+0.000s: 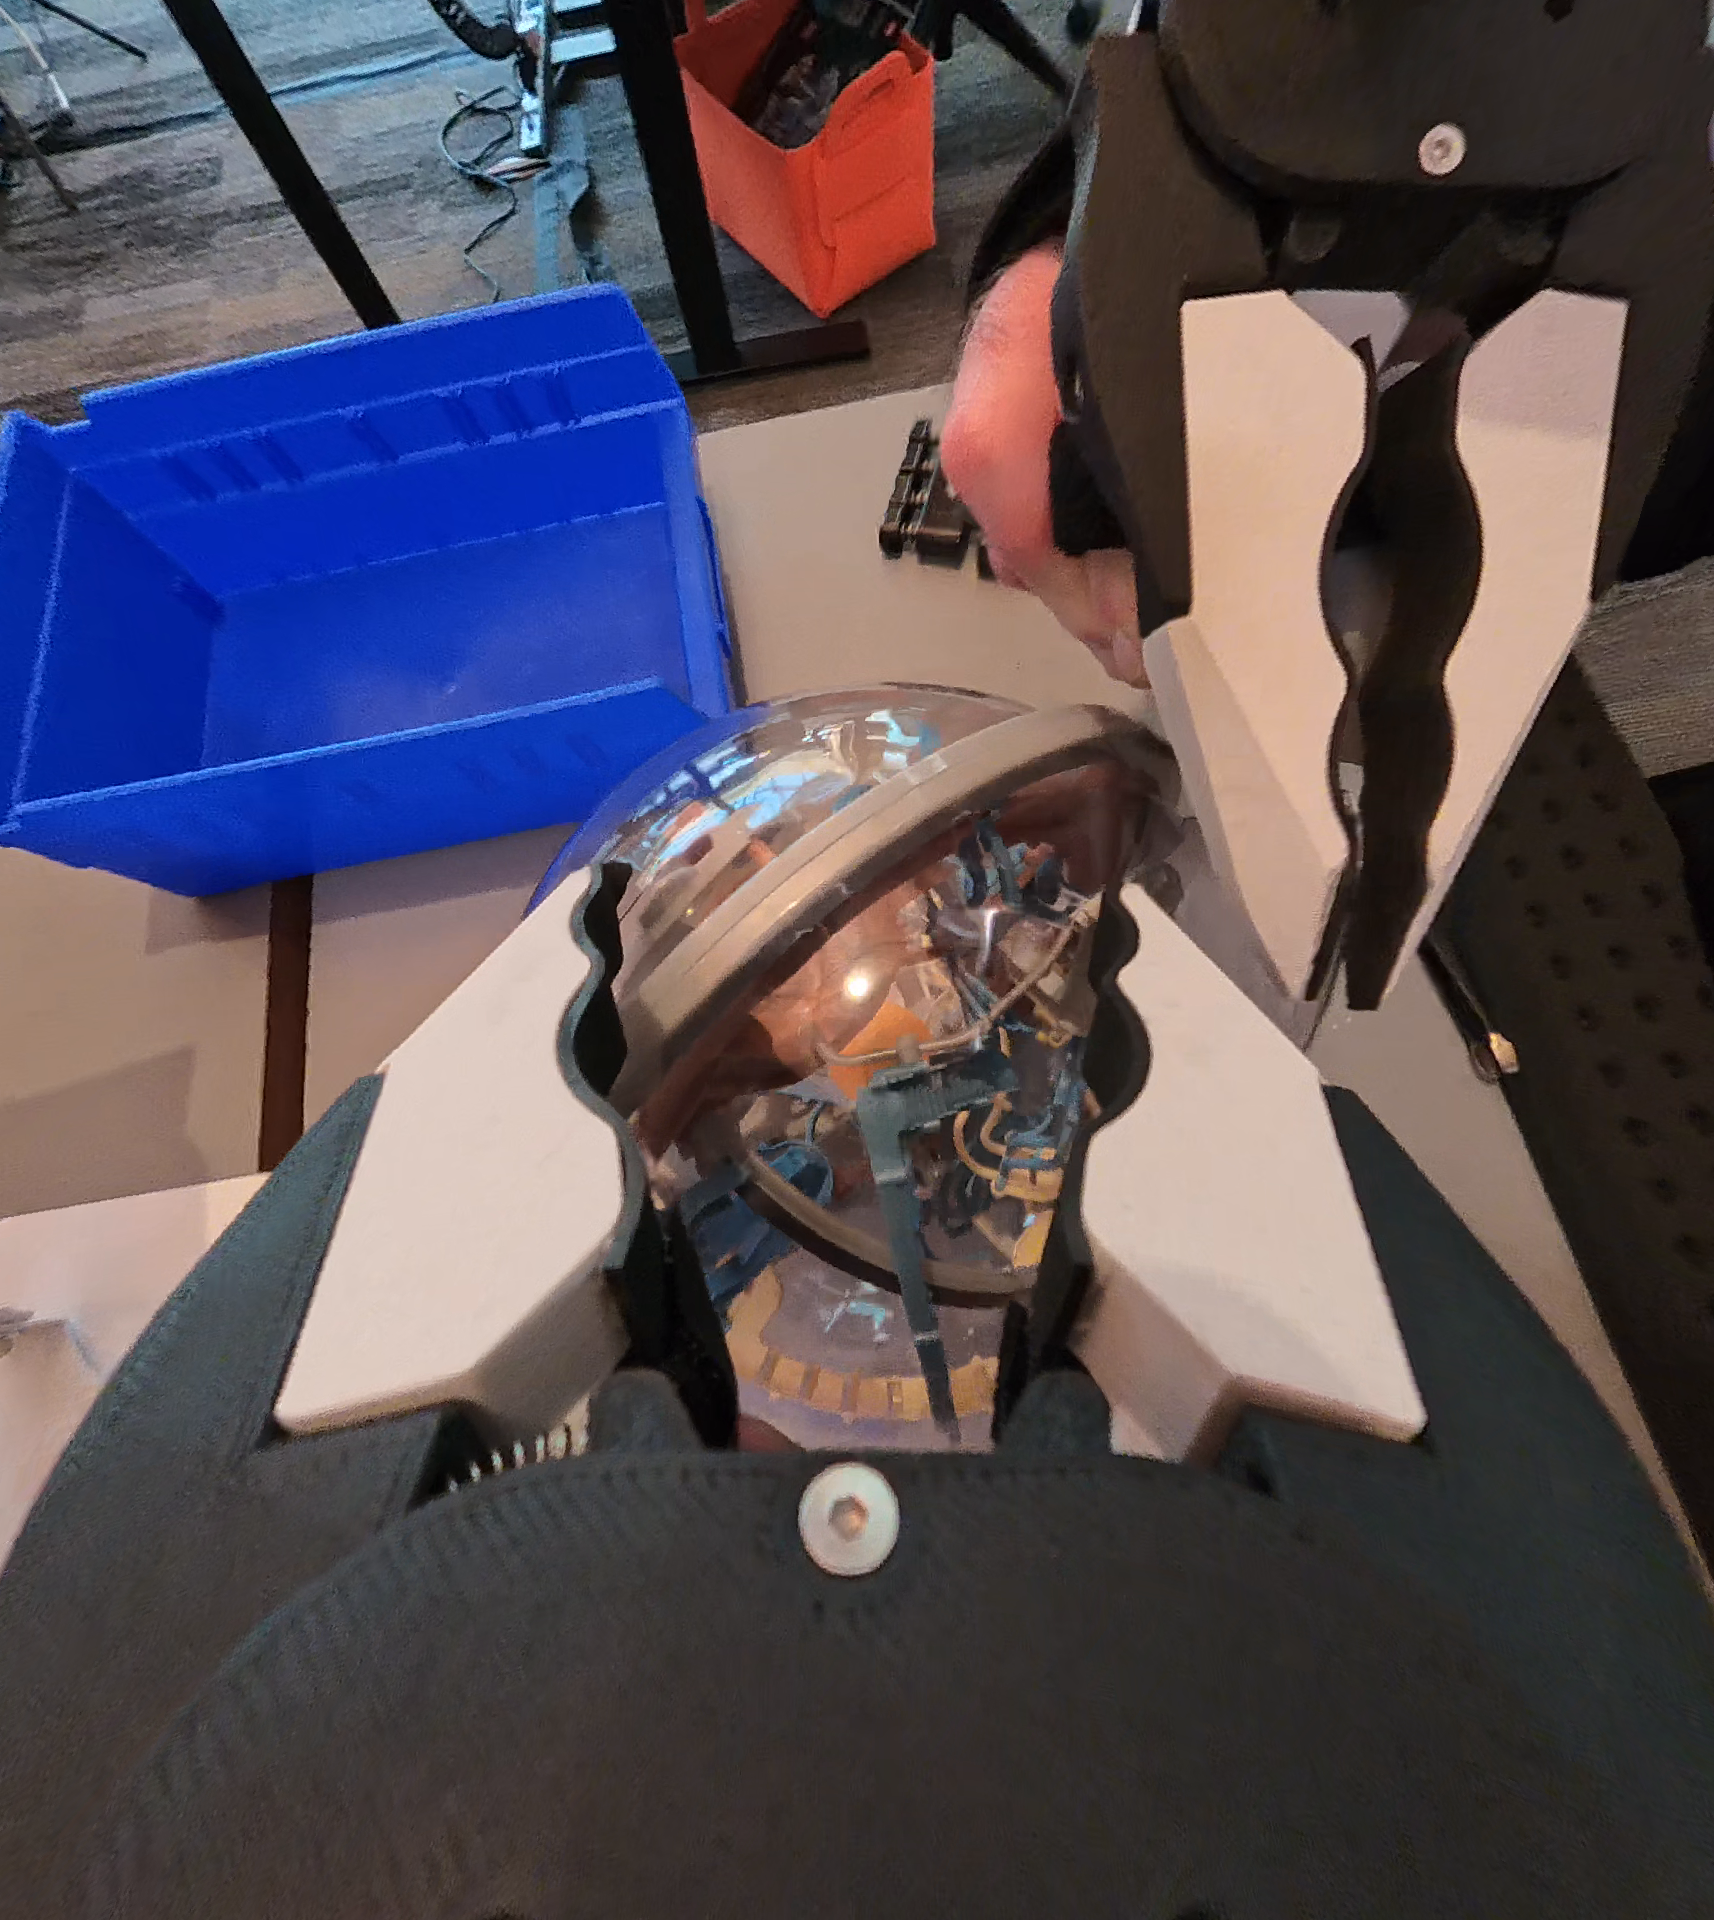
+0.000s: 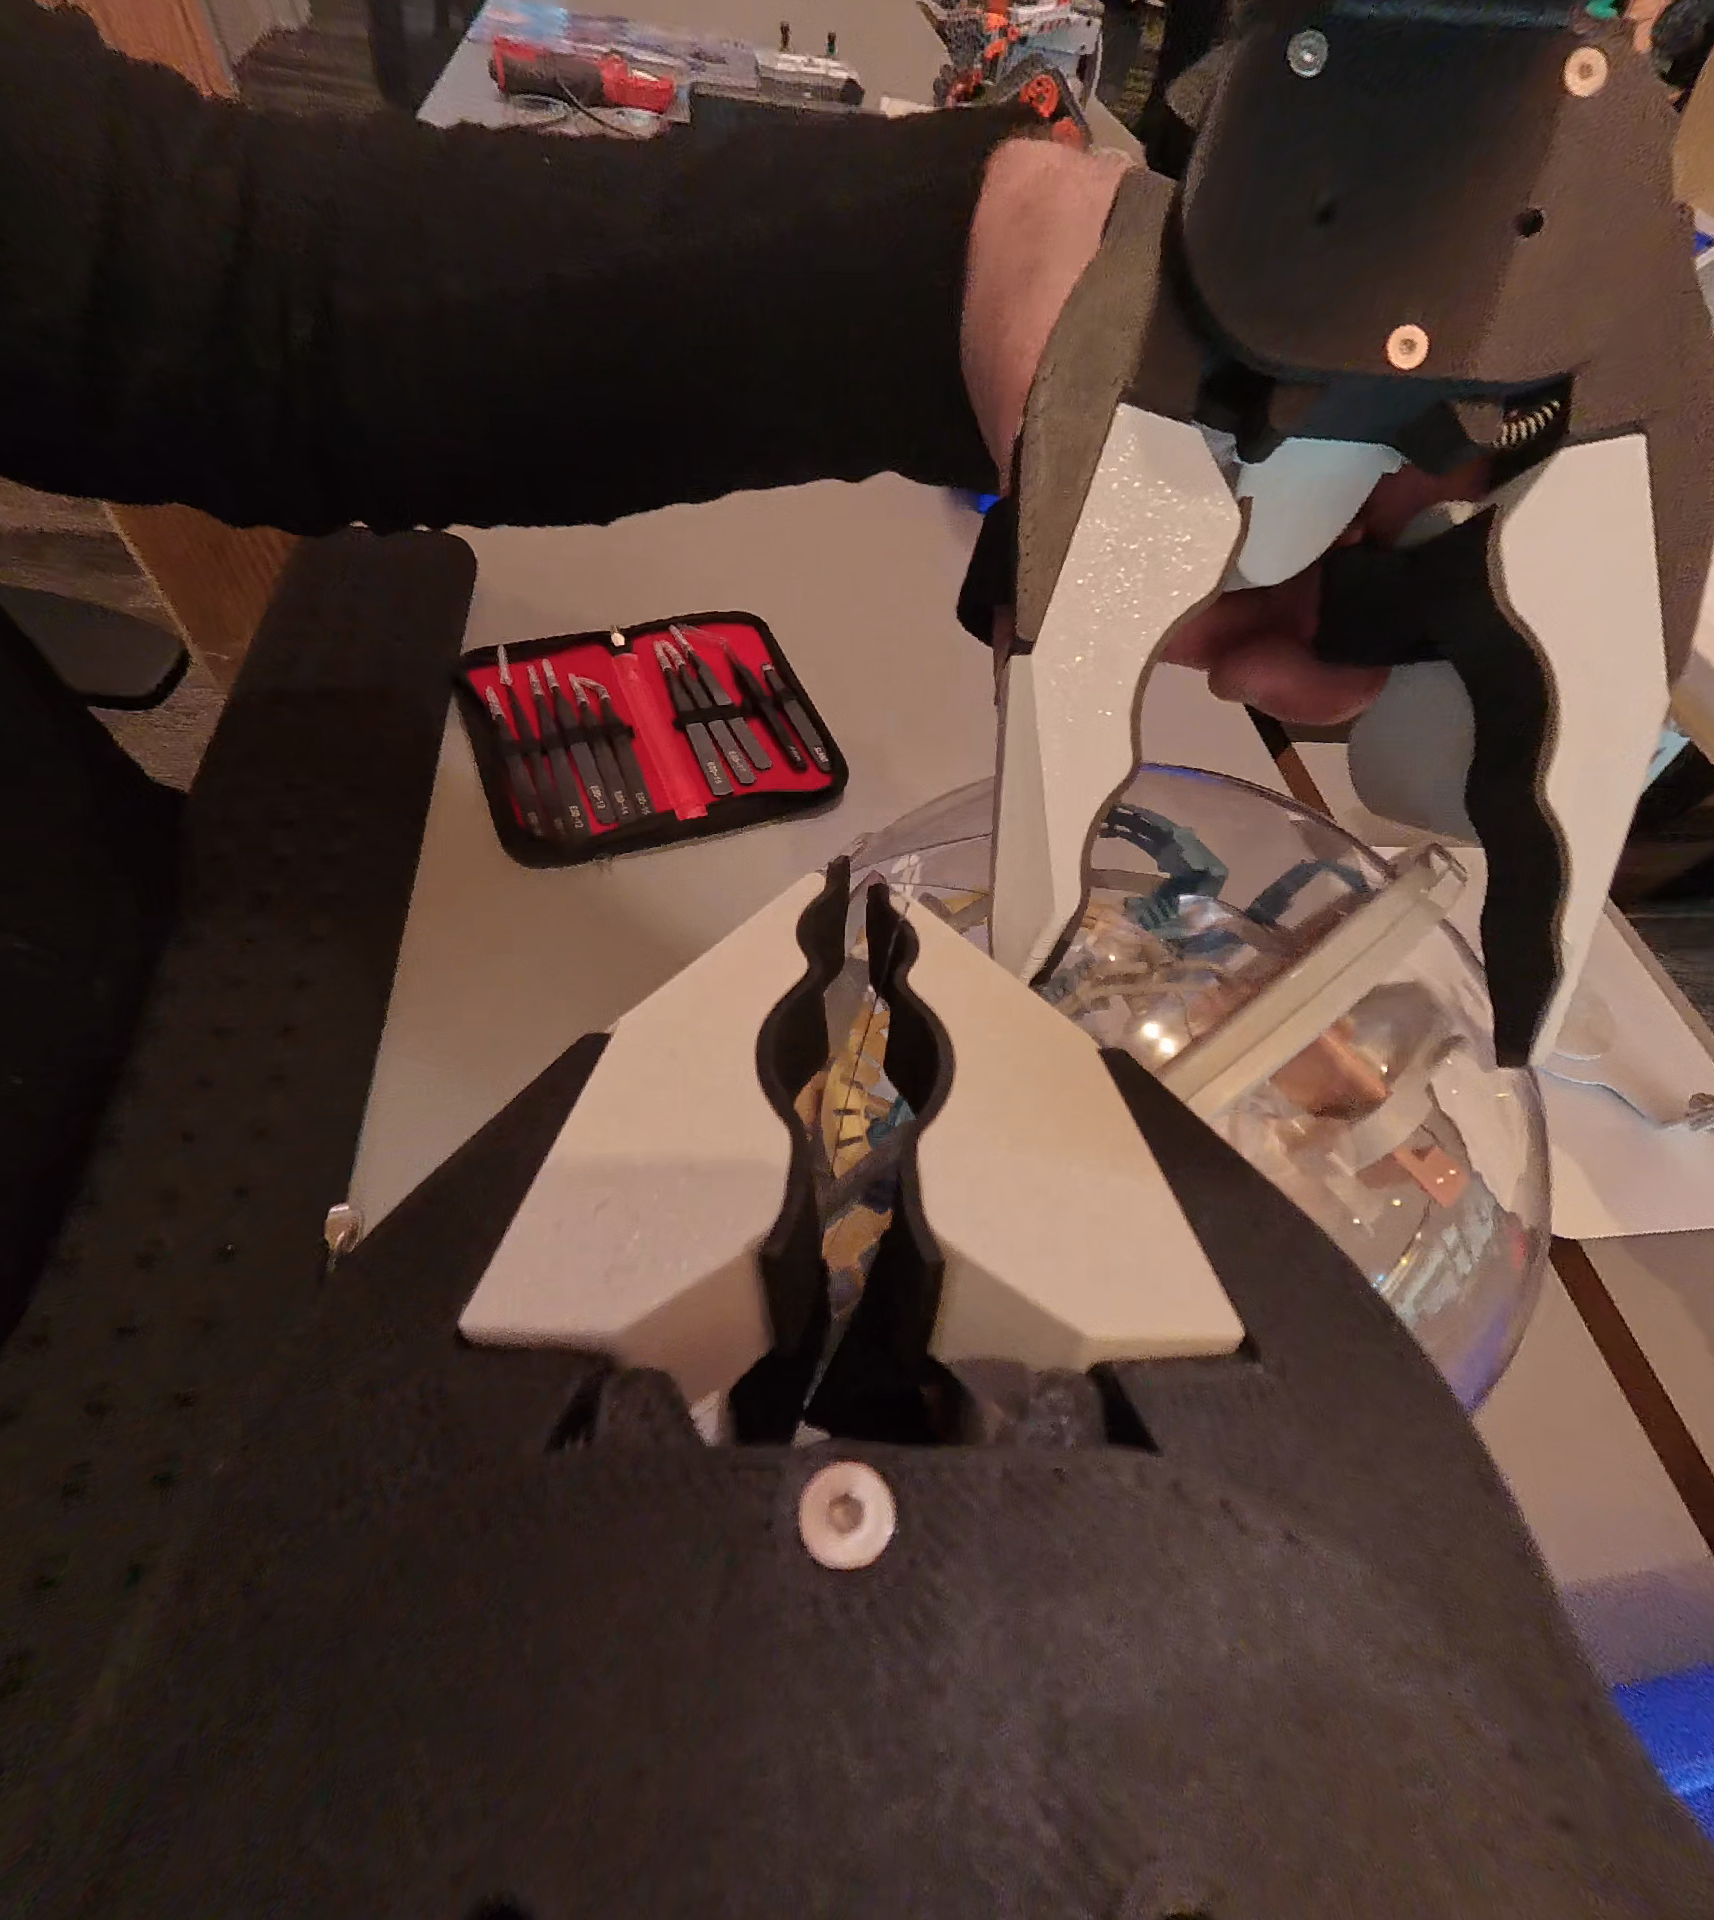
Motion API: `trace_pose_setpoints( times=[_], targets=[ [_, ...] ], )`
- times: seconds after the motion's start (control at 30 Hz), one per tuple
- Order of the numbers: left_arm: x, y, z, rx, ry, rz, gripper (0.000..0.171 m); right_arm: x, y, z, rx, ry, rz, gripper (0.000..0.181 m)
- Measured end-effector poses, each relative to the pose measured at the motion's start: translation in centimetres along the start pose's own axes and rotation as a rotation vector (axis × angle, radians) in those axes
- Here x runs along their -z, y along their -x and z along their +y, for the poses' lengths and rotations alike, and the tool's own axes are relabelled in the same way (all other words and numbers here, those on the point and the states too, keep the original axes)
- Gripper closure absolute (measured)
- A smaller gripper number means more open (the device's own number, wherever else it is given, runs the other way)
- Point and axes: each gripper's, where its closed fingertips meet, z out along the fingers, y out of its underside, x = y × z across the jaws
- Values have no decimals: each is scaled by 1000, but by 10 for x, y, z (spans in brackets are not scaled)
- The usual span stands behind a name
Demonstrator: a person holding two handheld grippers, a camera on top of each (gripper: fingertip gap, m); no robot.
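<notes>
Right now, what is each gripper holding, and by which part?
The left gripper clamps the clear maze ball, its fingers on opposite sides of the sphere across the grey rim band. The right gripper is shut on nothing, beside the ball.

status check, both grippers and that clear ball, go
Left gripper clamped around clear maze ball. Right gripper shut, empty, fingertips against the ball's side. Blue bin beside the ball; tweezer kit lies apart.

White table (image 1: pixel 811 499) on grey carpet (image 1: pixel 157 239).
</notes>
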Motion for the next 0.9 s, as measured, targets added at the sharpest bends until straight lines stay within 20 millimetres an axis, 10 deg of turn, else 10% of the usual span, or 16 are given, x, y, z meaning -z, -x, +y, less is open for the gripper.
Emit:
trace_pose_setpoints(
  times=[0.9],
  targets=[
    [-68,14,-19,62,-48,121,67,-3,55,20,292,86,185,181]
  ],
)
